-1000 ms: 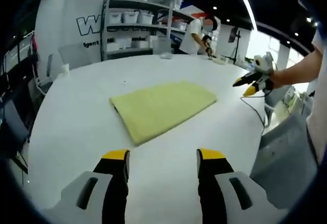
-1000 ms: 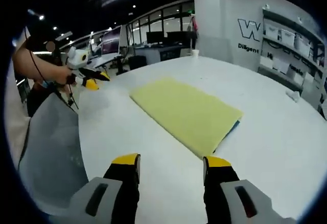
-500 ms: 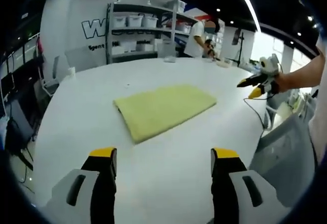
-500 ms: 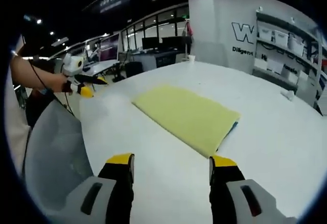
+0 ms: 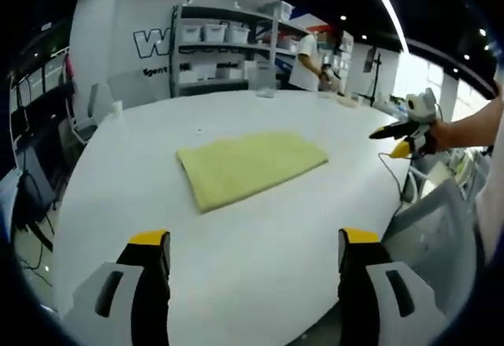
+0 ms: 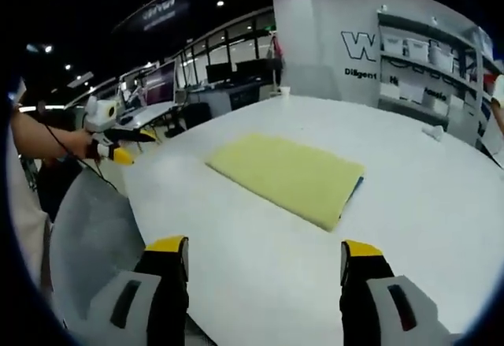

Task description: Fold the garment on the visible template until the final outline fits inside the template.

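Both grippers hang released over the near edge of the white tabletop, left gripper and right gripper holding nothing. Farther out the yellow garment lies folded flat mid-table, a blue template edge peeking beneath. Shelves stand behind.

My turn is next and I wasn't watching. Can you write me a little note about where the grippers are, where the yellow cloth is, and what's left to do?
Left gripper: open, holding nothing, held above the near edge of the white table.
Right gripper: open, holding nothing, also back from the cloth.
The yellow garment lies flat in the middle of the table, folded into a neat rectangle. A thin blue edge of the template peeks out at one end in the right gripper view, so the garment seems to sit on it.
Done: the folding looks finished.
Left: probably nothing; just check no cloth edge sticks out past the template, which is mostly hidden.
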Demonstrator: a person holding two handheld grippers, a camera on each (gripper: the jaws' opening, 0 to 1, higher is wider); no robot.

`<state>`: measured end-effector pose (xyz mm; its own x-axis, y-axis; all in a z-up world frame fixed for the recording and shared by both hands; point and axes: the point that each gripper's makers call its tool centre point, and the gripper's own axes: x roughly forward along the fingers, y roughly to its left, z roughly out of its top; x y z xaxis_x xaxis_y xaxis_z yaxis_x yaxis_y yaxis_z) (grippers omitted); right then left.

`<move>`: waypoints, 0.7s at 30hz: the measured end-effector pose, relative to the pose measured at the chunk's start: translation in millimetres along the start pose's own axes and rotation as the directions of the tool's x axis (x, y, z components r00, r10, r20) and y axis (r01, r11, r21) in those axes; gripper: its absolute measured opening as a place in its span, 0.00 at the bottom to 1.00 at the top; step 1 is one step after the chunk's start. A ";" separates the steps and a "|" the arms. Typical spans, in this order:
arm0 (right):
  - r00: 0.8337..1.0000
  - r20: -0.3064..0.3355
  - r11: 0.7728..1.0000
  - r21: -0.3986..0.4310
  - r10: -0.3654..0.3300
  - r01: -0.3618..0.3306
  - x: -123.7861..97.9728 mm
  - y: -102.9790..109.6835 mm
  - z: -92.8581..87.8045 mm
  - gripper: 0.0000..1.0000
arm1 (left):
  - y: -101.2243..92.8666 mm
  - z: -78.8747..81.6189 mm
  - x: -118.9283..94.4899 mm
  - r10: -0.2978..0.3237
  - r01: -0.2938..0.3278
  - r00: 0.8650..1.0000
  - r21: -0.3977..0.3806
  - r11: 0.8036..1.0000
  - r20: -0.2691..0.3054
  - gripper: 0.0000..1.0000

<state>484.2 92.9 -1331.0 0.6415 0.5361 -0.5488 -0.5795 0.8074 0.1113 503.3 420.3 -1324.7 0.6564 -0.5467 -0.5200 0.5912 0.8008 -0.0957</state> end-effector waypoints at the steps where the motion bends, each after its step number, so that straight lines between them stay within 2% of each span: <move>1: 1.000 0.001 1.000 0.001 -0.001 0.001 -0.4 1.2 0.0 0.80 | -0.4 0.7 -0.7 0.001 -0.001 1.000 -0.005 1.000 0.002 0.91; 8: 1.000 0.026 1.000 0.019 -0.010 0.010 -4.2 9.2 5.1 0.85 | 0.8 2.4 -7.9 0.009 -0.008 1.000 -0.058 0.998 0.027 0.97; 12: 0.999 0.033 1.000 0.017 -0.010 0.009 -5.3 13.0 6.4 0.87 | -5.7 13.0 -15.1 -0.009 0.029 0.993 -0.173 0.984 0.115 0.99; 17: 0.999 0.041 1.000 0.021 -0.009 0.008 -5.0 16.1 9.3 0.89 | -11.4 6.0 -15.2 -0.013 0.031 0.994 -0.175 0.984 0.107 0.99; 21: 0.999 0.052 1.000 0.029 -0.005 0.003 -4.9 19.9 13.3 0.92 | -15.6 11.7 -12.9 -0.018 0.040 0.992 -0.178 0.983 0.128 0.99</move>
<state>476.2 109.6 -1315.1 0.6692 0.5443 -0.5058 -0.5627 0.8158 0.1334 491.1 412.0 -1306.6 0.7003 -0.5876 -0.4053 0.5247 0.8087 -0.2659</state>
